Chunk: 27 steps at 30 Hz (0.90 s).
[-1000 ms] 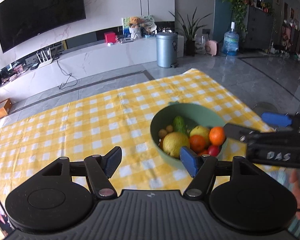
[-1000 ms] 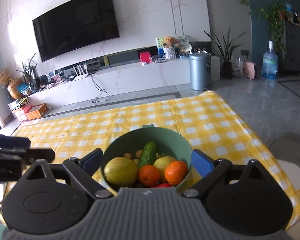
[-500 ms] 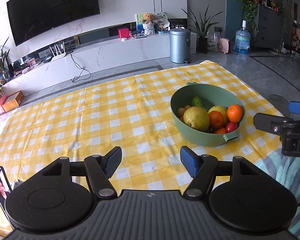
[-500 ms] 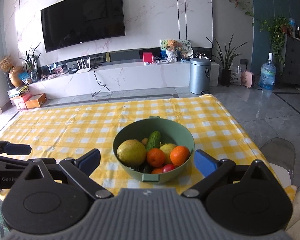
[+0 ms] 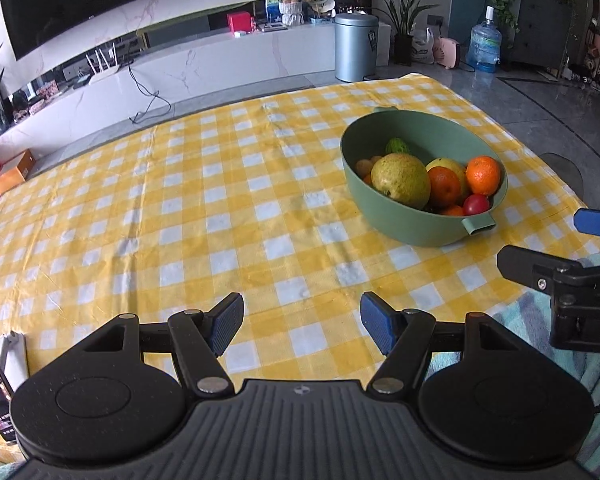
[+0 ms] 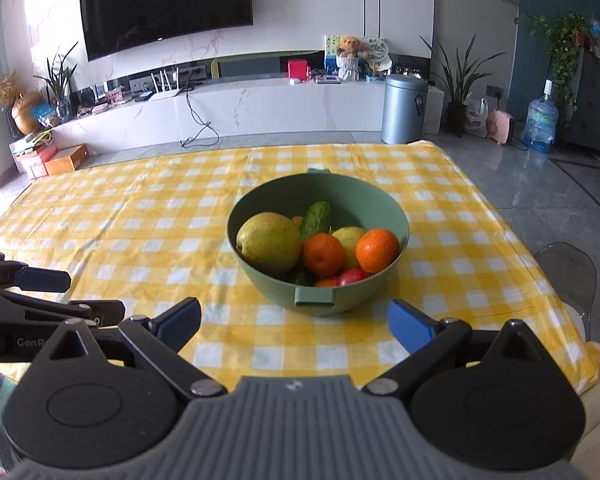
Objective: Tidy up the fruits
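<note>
- A round green plastic bowl [image 6: 318, 216] with small tab handles sits on a surface covered by a yellow-and-white checked cloth [image 6: 140, 220].
- In the bowl: a large yellow-green pear [image 6: 269, 242] at 9 o'clock, a dark green cucumber [image 6: 317, 218] at 12 o'clock, two oranges [image 6: 323, 254] toward 3 o'clock, and a small red tomato [image 6: 352, 277] at 6 o'clock.
- The left gripper [image 5: 302, 326] hovers over bare cloth, the bowl at its 1 o'clock; blue pads wide apart, holding nothing.
- The right gripper [image 6: 294, 320] faces the bowl at 12 o'clock, near its front handle; pads spread wide, empty.
</note>
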### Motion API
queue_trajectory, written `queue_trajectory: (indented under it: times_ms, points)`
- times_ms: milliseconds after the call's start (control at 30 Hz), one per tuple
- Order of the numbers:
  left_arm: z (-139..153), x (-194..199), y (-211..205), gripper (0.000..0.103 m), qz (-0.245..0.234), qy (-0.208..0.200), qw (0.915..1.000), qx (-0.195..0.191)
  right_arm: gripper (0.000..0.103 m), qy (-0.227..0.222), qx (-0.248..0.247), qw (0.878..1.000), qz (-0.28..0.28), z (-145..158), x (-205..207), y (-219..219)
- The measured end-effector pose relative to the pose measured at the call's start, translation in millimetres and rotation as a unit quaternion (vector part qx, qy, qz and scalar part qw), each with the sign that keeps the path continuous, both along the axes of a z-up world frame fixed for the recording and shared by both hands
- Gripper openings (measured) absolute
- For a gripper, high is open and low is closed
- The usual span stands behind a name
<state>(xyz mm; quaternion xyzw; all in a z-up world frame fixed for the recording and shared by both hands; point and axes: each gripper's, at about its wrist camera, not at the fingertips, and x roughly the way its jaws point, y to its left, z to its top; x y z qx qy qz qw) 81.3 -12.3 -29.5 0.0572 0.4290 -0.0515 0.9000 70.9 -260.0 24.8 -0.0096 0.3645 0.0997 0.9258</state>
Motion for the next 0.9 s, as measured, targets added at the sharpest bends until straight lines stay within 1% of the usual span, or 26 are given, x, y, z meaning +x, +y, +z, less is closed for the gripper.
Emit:
queue_trajectory:
  times_ms: [133,267,900]
  points:
    - [-3.2,0.8,1.2,0.079,0.005,0.006,1.0,0.003,0.097,0.007,0.002,1.0,0.004,-5.3,2.4,2.9]
    - [-2.3,-0.8,1.7,0.079,0.004,0.008,1.0,-0.001,0.097,0.01,0.004,1.0,0.009,-8.5,2.6,5.4]
    - [-0.3,-2.5,1.2,0.079,0.005,0.011,0.9999,-0.001,0.097,0.016,-0.004,1.0,0.018,-9.0,1.6,10.1]
